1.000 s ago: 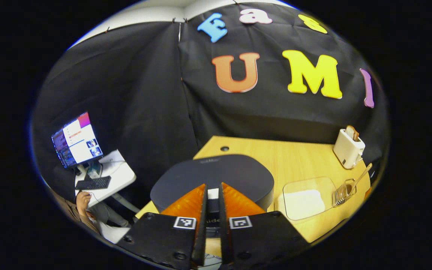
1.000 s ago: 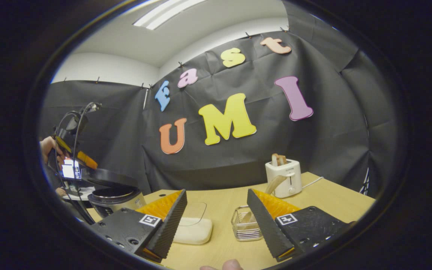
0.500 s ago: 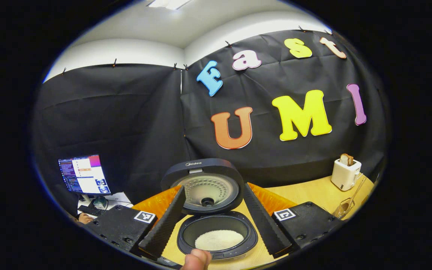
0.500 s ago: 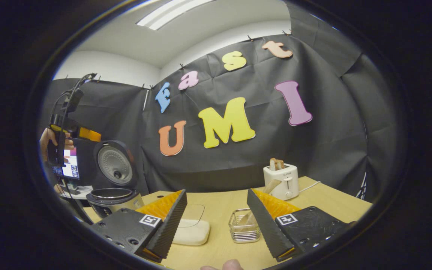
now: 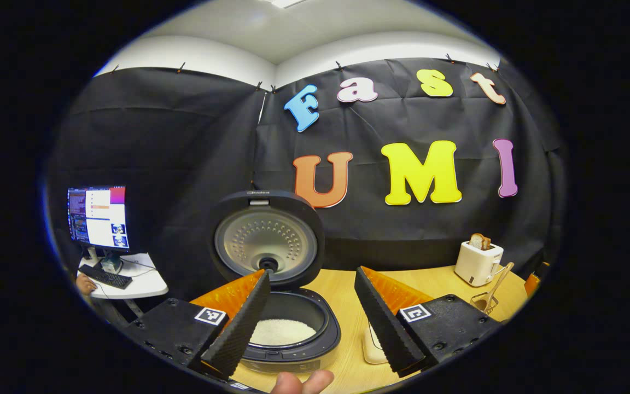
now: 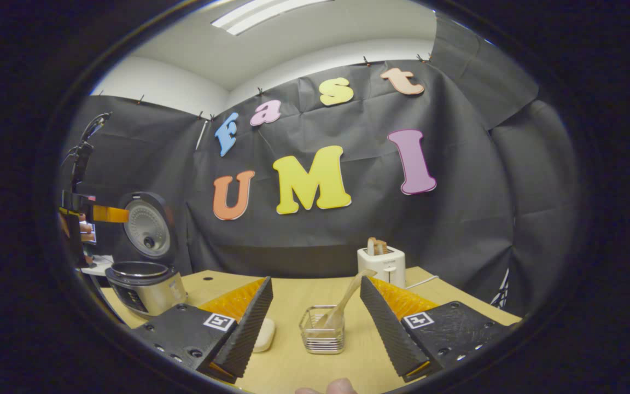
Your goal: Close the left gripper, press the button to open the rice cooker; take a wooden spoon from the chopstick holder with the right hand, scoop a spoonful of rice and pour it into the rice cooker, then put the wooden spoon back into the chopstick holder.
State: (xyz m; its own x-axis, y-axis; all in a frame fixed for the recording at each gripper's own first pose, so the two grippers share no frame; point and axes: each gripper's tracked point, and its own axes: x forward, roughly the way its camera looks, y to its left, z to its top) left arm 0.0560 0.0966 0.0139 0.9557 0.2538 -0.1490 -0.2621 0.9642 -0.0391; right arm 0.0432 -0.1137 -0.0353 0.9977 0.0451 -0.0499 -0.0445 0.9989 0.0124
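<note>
Showing one open rice cooker (image 5: 285,323), one wooden spoon (image 6: 345,303), two grippers agape

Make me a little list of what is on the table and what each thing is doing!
rice cooker: lid up, white rice inside
wooden spoon: leaning in the chopstick holder
toaster: at the back, bread sticking out
left gripper: jaws open, holding nothing
right gripper: jaws open, facing the holder, not touching it
table: light wood

Left gripper (image 5: 309,317), right gripper (image 6: 315,323): black screwed bodies, square black-white tags beside ridged wedge fingers (image 5: 238,328).
</note>
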